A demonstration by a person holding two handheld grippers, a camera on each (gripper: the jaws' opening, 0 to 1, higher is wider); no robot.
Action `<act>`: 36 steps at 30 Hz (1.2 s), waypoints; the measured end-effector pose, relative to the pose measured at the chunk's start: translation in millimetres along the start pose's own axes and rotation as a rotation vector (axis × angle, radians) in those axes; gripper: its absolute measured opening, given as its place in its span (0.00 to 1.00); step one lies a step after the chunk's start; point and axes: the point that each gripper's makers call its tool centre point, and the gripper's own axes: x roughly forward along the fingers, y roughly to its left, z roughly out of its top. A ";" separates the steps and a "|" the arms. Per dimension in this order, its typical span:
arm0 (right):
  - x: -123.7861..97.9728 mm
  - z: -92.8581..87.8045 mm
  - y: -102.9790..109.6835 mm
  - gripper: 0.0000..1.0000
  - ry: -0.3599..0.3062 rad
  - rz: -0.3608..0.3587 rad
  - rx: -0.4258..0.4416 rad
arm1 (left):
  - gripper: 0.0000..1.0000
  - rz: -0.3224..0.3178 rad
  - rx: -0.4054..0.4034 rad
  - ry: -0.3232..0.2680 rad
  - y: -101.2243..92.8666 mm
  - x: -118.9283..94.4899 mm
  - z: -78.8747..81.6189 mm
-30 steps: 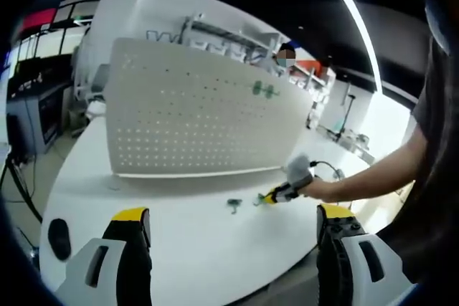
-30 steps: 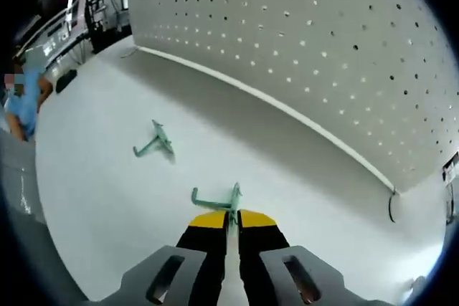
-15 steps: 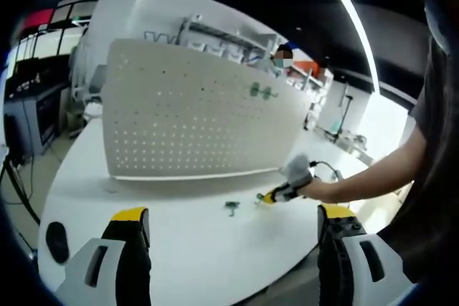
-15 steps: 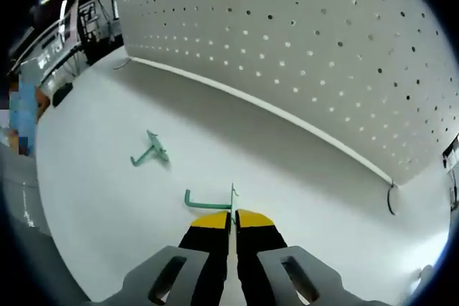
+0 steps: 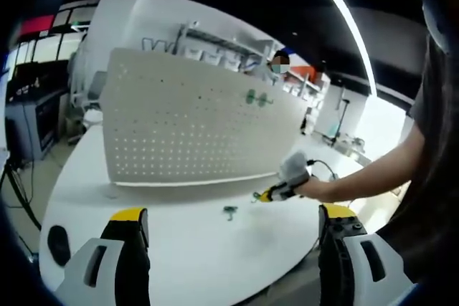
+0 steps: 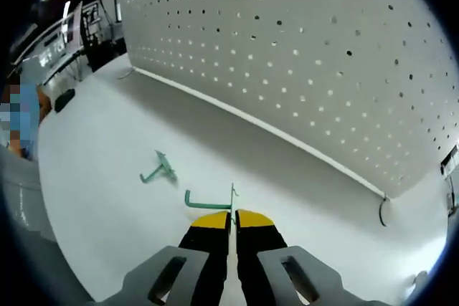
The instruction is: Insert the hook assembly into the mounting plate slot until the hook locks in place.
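Right gripper (image 6: 232, 214) at lower centre of right gripper view, jaws clamped on green hook (image 6: 208, 201). Second hook (image 6: 159, 168) flat on white table (image 6: 93, 177), left of centre. Pegboard (image 6: 301, 55) across top. Left gripper (image 5: 229, 249) jaws spread wide, holding nothing.

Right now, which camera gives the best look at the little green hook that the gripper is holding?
The right gripper view: the held green hook sits close up, pinched at the tip of the right gripper, its bent arm clear against the white table. In the left gripper view it is a tiny green speck at that gripper's tip.
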 end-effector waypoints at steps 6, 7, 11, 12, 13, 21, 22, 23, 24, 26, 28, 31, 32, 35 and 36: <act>-13.9 15.2 6.8 0.00 -0.029 0.003 -0.046 | 1.00 -0.013 0.028 0.013 -4.9 -1.2 -2.9; -17.0 19.4 7.7 0.00 -0.040 0.002 -0.055 | 1.00 -0.016 0.027 0.010 -6.1 -1.4 -2.2; -30.9 37.0 9.3 0.00 -0.087 -0.001 -0.060 | 1.00 -0.033 0.022 0.006 -10.1 -0.5 -1.7; -33.9 40.3 9.7 0.00 -0.097 -0.001 -0.058 | 1.00 -0.036 0.025 0.006 -11.2 -0.4 -1.7; -39.1 45.0 11.4 0.00 -0.110 0.002 -0.056 | 1.00 -0.039 0.028 0.006 -12.2 -0.2 -1.6; -78.7 75.6 29.0 0.00 -0.245 0.039 -0.034 | 1.00 -0.064 0.019 0.013 -15.1 -0.5 -5.4; -83.3 77.5 32.0 0.00 -0.254 0.046 -0.029 | 1.00 -0.067 0.018 0.018 -15.5 -0.8 -6.3; -88.2 80.5 35.3 0.00 -0.271 0.054 -0.032 | 1.00 -0.068 0.020 0.018 -15.6 -1.2 -6.4; -95.3 84.4 40.2 0.00 -0.293 0.062 -0.038 | 1.00 -0.068 0.022 0.017 -15.5 -1.6 -6.3; -105.9 92.0 53.5 0.00 -0.342 0.116 -0.026 | 1.00 -0.072 0.022 0.019 -15.3 -2.2 -6.7; -116.5 95.0 68.3 0.00 -0.368 0.166 -0.045 | 1.00 -0.073 0.020 0.018 -15.0 -2.8 -6.5; -122.7 86.2 84.0 0.00 -0.334 0.179 -0.124 | 1.00 -0.076 0.018 0.018 -16.4 -2.7 -6.2; -124.9 83.7 91.1 0.00 -0.333 0.190 -0.139 | 1.00 -0.080 0.022 0.020 -18.8 -2.3 -5.9; -128.8 79.7 101.6 0.00 -0.336 0.212 -0.111 | 1.00 -0.091 0.036 0.026 -23.9 -0.6 -5.7; -129.4 76.9 104.9 0.00 -0.329 0.217 -0.112 | 1.00 -0.096 0.038 0.028 -25.7 0.0 -5.8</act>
